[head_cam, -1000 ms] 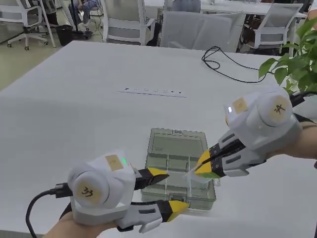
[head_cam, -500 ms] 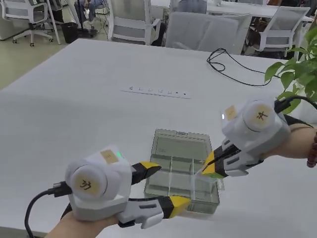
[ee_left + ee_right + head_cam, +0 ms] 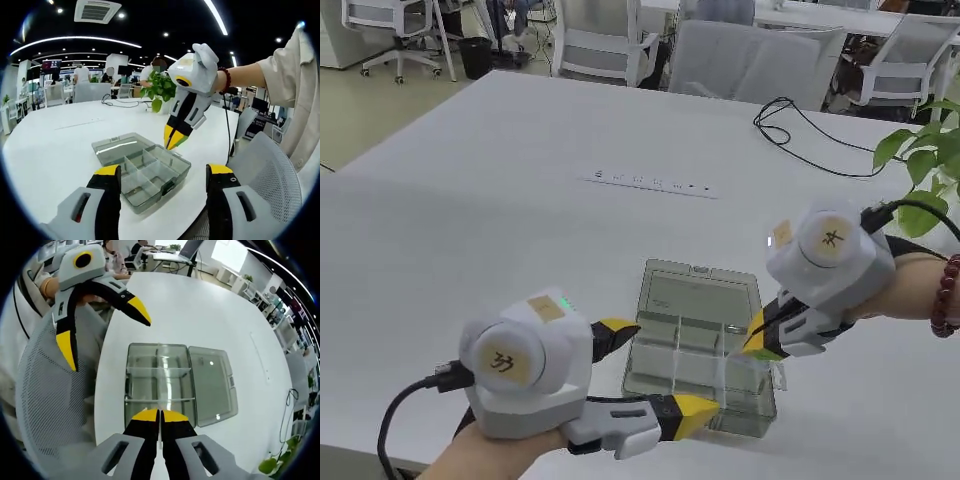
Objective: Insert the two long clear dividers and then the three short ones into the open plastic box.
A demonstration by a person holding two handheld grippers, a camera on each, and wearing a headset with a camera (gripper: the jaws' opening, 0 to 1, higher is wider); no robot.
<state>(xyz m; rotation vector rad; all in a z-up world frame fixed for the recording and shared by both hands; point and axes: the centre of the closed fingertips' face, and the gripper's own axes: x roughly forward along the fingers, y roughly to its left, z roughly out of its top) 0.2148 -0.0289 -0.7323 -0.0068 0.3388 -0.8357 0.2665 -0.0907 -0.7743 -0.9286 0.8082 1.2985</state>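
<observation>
The open clear plastic box (image 3: 685,365) lies on the white table, its lid (image 3: 705,295) folded back on the far side. Clear dividers in its base form several compartments. My right gripper (image 3: 758,347) hovers over the box's near right part, shut on a short clear divider (image 3: 738,374) that hangs down into the box. In the right gripper view the shut gripper (image 3: 160,415) holds the divider (image 3: 160,390) edge-on above the box (image 3: 145,385). My left gripper (image 3: 665,370) stands open at the box's near left side, jaws wide apart, holding nothing.
A thin strip with small marks (image 3: 650,183) lies mid-table. A black cable (image 3: 810,125) loops at the far right, beside a green plant (image 3: 930,155). Office chairs (image 3: 740,55) line the far edge. The table's near edge runs just below my left hand.
The head camera has shifted, so the whole scene sits a little right and lower. Both grippers keep roughly their places at the box; the right one still holds the divider.
</observation>
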